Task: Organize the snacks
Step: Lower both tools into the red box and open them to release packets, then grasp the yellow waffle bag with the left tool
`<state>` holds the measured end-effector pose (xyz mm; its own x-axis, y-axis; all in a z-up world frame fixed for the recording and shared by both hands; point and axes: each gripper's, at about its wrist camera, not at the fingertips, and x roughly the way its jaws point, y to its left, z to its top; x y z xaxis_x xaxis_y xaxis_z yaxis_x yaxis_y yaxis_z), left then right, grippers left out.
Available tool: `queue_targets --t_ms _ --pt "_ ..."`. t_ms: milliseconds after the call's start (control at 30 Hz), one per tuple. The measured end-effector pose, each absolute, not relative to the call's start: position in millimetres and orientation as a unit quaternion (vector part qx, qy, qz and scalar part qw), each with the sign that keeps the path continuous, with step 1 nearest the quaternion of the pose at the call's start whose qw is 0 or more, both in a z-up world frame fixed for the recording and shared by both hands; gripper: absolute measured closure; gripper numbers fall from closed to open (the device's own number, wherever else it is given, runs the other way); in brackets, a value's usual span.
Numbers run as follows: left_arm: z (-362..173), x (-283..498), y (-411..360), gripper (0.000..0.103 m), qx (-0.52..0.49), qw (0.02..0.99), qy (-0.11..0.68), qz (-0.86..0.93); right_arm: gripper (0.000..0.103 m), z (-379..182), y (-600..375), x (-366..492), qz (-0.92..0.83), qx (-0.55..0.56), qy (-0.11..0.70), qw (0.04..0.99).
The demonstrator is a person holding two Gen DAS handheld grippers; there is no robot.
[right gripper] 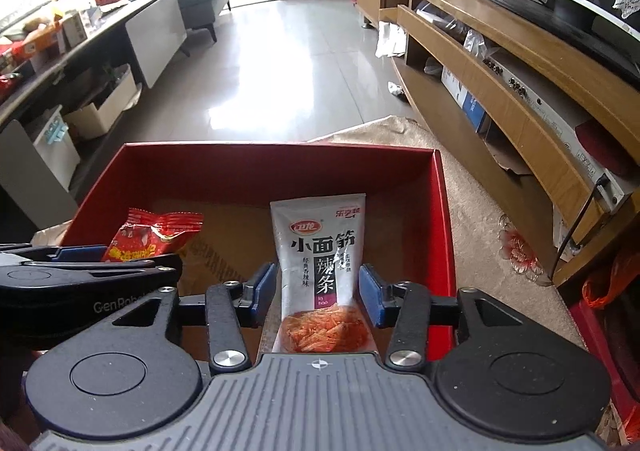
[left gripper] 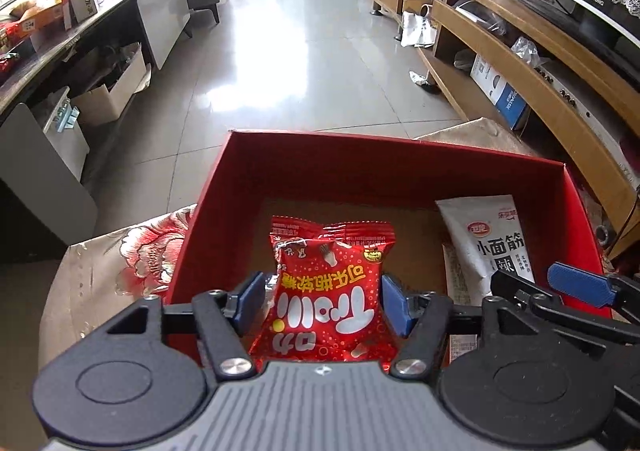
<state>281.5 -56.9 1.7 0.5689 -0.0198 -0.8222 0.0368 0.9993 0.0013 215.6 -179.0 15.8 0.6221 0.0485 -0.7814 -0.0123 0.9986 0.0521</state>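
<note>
Snacks looked light, soft, crinkly: red bag point(left gripper: 326, 291) was pinched mid-body by left gripper point(left gripper: 323, 301) over box point(left gripper: 400, 167); white pouch point(right gripper: 318, 271) sat loosely between right gripper's point(right gripper: 318, 293) parted pads.

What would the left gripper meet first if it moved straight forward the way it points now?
The left gripper already holds the red candy bag between its pads. Straight ahead lies the brown floor of the red box, then its far wall. Probably the bag's top edge would reach that wall first, though depth is unclear.
</note>
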Motion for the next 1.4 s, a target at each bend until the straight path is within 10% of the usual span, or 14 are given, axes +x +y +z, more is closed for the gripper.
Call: queue_targets --t_ms 1400 --pt "27.6 174.2 -14.4 0.033 -0.03 0.878 0.474 -0.06 0.04 12.5 -186.4 112.2 0.002 0.012 0.489 0.872"
